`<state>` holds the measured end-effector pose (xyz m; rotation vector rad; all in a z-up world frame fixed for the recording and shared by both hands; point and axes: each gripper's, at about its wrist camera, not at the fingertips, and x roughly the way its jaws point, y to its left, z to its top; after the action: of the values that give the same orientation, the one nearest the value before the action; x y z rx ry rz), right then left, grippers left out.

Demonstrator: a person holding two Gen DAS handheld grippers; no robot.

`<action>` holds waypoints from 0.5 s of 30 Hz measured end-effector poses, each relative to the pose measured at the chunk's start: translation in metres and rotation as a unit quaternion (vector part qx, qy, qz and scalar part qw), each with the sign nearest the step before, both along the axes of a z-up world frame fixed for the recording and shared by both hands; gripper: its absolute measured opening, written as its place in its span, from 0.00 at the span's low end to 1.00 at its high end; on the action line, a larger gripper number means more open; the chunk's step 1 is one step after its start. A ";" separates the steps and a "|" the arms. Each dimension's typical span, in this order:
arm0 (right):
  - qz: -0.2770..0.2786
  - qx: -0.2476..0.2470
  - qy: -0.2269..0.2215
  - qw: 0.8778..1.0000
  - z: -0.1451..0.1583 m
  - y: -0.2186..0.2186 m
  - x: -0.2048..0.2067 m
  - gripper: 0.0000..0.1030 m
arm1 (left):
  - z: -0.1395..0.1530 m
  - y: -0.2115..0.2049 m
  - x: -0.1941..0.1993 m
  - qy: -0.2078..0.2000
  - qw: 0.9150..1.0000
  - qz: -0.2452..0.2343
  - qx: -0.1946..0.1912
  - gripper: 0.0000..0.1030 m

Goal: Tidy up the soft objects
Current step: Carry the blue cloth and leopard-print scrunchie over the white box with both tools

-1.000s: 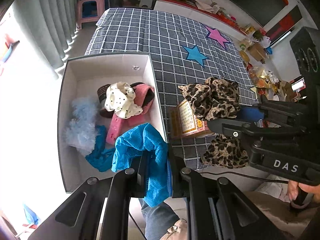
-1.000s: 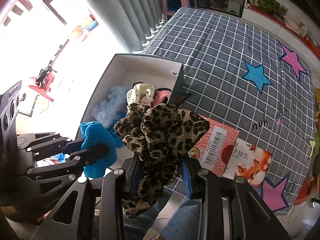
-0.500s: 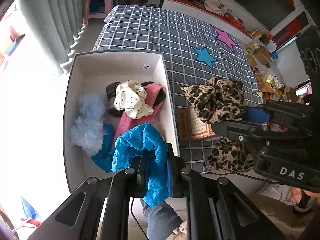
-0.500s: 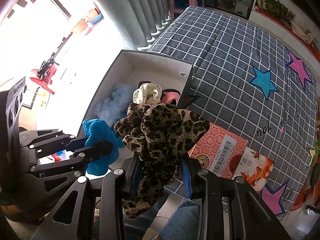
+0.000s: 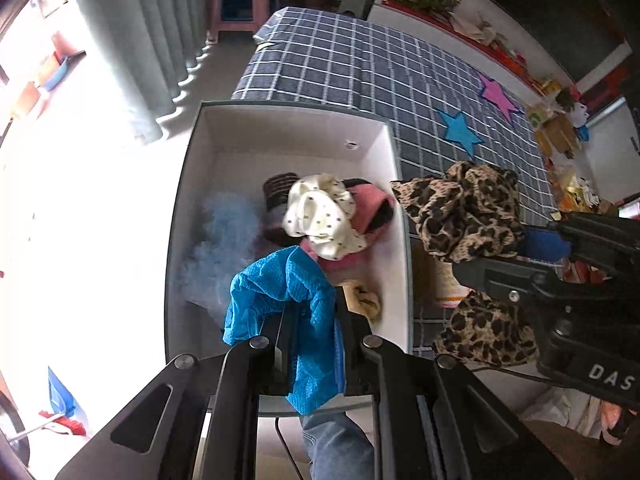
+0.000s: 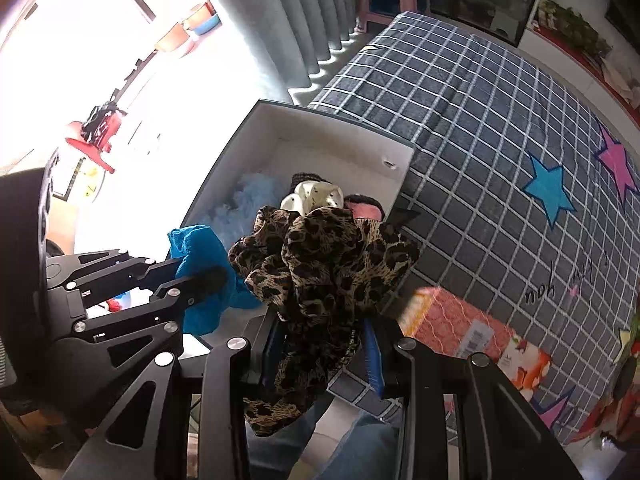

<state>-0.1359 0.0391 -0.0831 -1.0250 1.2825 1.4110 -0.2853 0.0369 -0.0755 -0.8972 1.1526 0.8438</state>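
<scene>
Curtains [image 5: 152, 40] hang along the far left, bright daylight behind them. Next comes the box [image 5: 192, 184], white inside with a dark rim, standing against the left edge of the bed [image 5: 360, 68], whose grey checked cover carries a blue star [image 5: 458, 132] and a pink star [image 5: 496, 94].

Inside the box, a pale blue fluffy piece [image 5: 228, 224] lies along the left wall. Toward the right wall sits a cream dotted scrunchie [image 5: 320, 216] on top of a pink and black fabric item [image 5: 370, 208], with a dark striped item [image 5: 276, 192] just behind it. A small yellowish piece [image 5: 366, 298] lies in the near right corner.

Over the near end of the box, the left gripper [image 5: 314, 320] has its jaws pinching a bright blue cloth [image 5: 288, 292], which bunches above them and drapes down past them.

To the right, above the bed just beside the box's right wall, the right gripper [image 6: 320, 344] has its jaws clamped on a leopard-print scrunchie [image 6: 324, 264]; the fabric billows above the jaws and a tail hangs below them. The two held pieces look to touch in the right wrist view.

Beyond it, a red patterned packet [image 6: 460, 328] lies on the bed near the near edge, partly hidden by the leopard fabric.
</scene>
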 end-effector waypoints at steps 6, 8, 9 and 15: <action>0.022 -0.003 -0.002 1.000 -0.005 0.015 -0.011 0.35 | -0.008 0.008 -0.005 0.011 1.000 0.017 -0.001 0.15; 0.028 -0.005 -0.002 1.000 -0.007 0.018 -0.014 0.35 | -0.010 0.010 -0.006 0.014 1.000 0.020 -0.002 0.15; 0.031 -0.006 -0.002 1.000 -0.008 0.020 -0.016 0.35 | -0.011 0.011 -0.007 0.015 1.000 0.023 -0.002 0.15; 0.038 -0.013 -0.003 0.999 -0.015 0.028 -0.018 0.35 | -0.017 0.016 -0.006 0.020 0.999 0.030 -0.007 0.15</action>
<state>-0.1542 0.0668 -0.0983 -1.1053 1.2722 1.4495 -0.2915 0.0527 -0.0929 -0.9331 1.1725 0.9083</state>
